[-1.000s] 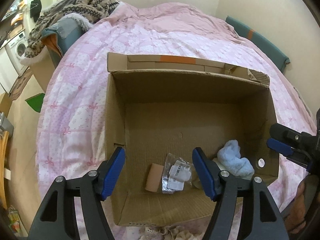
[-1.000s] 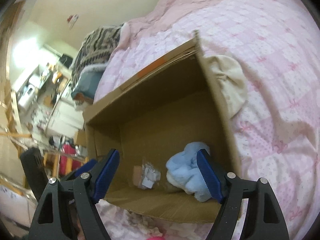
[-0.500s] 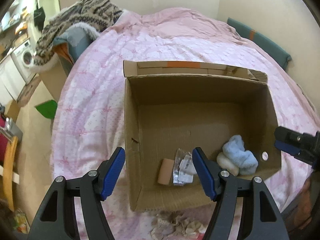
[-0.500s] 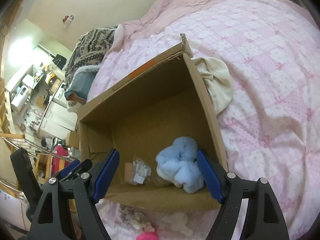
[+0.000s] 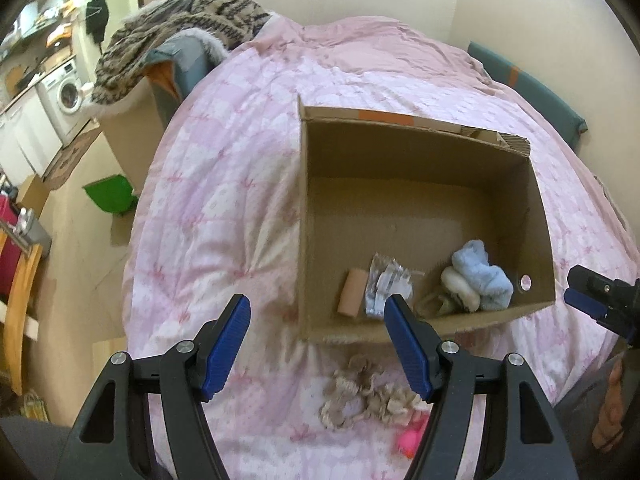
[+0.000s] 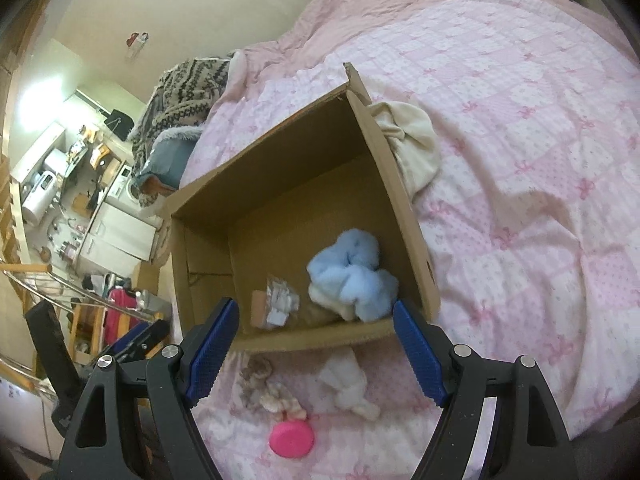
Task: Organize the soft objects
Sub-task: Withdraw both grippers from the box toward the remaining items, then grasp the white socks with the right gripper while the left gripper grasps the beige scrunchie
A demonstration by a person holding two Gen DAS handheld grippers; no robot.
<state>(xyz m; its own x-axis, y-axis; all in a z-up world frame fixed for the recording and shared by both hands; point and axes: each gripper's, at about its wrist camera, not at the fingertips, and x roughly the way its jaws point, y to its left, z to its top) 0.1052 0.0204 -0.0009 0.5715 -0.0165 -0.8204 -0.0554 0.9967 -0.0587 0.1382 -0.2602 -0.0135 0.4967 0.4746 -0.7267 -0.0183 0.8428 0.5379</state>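
An open cardboard box [image 5: 400, 152] [image 6: 408, 216] sits on the pink quilted bed. Inside lie a fluffy blue sock [image 5: 482, 274] [image 6: 354, 270] on a cream one [image 5: 460, 286], a foil packet [image 5: 386, 284] [image 6: 282, 300] and a tan roll [image 5: 352, 294]. In front of the box lie a beige frilly cloth [image 5: 360, 390] [image 6: 264, 388], a white soft piece [image 6: 348, 384] and a pink round object [image 6: 291, 438] [image 5: 412, 436]. My left gripper [image 5: 320, 344] is open and empty above the bed near the box's front left. My right gripper [image 6: 316, 350] is open and empty above the box's front edge.
A cream cloth [image 6: 408, 144] lies against the box's right wall. A patterned knit blanket [image 5: 180, 28] drapes over furniture at the bed's head. The floor with a green bin [image 5: 110, 198] lies left of the bed. The pink quilt [image 6: 520, 160] spreads right.
Both grippers have pulled back and up from the box. The box looks smaller, and the cloths and pink object in front of it have come into view.
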